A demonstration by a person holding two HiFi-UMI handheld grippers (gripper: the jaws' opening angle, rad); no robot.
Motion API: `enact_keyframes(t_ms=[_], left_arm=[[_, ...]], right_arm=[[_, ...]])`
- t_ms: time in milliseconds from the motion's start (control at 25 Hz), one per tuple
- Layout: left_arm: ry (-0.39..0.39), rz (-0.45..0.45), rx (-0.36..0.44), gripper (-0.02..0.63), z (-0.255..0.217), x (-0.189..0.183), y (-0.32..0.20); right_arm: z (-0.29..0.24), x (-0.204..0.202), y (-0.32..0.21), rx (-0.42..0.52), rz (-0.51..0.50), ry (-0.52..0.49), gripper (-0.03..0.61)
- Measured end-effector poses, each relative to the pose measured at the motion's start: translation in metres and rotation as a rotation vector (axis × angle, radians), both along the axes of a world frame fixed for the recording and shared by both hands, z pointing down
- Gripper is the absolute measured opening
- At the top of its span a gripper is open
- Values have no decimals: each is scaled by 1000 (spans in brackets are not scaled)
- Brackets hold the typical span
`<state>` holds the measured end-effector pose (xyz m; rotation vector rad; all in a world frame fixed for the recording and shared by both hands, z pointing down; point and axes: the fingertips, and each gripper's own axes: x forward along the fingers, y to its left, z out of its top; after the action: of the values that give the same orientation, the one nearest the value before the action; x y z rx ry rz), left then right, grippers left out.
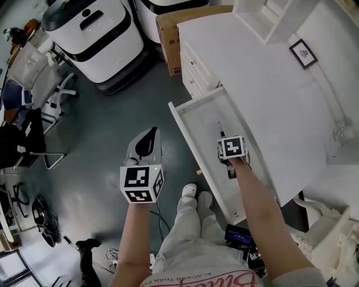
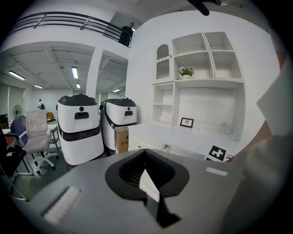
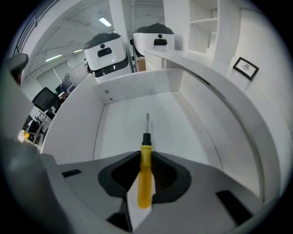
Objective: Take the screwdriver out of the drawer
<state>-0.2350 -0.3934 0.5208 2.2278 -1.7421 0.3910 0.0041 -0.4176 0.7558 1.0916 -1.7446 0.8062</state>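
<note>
Inside the open drawer [image 1: 205, 120] our right claw [image 3: 145, 160] is clenched on the screwdriver [image 3: 144, 176] by its yellow handle, ready to lift it out, while our left claw [image 2: 145, 176] hangs closed and empty.

Two grippers, one per hand: left gripper [image 1: 149, 134] at lower centre, right gripper [image 3: 145, 170] over the drawer. One screwdriver [image 3: 145, 178], yellow-handled. One open drawer [image 1: 188, 140], mid-frame in the head view. Two white machines [image 1: 95, 33] [image 1: 162, 8] with black bands, upper left. One cardboard box [image 1: 171, 39] beside them. One framed picture [image 1: 303, 54], upper right. One potted plant [image 2: 186, 71], upper middle of the left gripper view. One white office chair [image 1: 42, 73], left edge.
</note>
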Motion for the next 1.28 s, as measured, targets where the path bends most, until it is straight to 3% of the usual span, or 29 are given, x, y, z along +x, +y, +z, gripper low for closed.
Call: enact_keyframes(t_ms=[640,960,1280], left_arm=[[3,8,143,9,-77,9,4],[10,32,226,9,-116,26,4],[15,60,314,9,-157,44,7]], right_arm=[[-84,-6,-3,101,-84,-26,81],[-133,-2,4,195,-95,-56,81],[-195,15,9,350,-94,-74,81]])
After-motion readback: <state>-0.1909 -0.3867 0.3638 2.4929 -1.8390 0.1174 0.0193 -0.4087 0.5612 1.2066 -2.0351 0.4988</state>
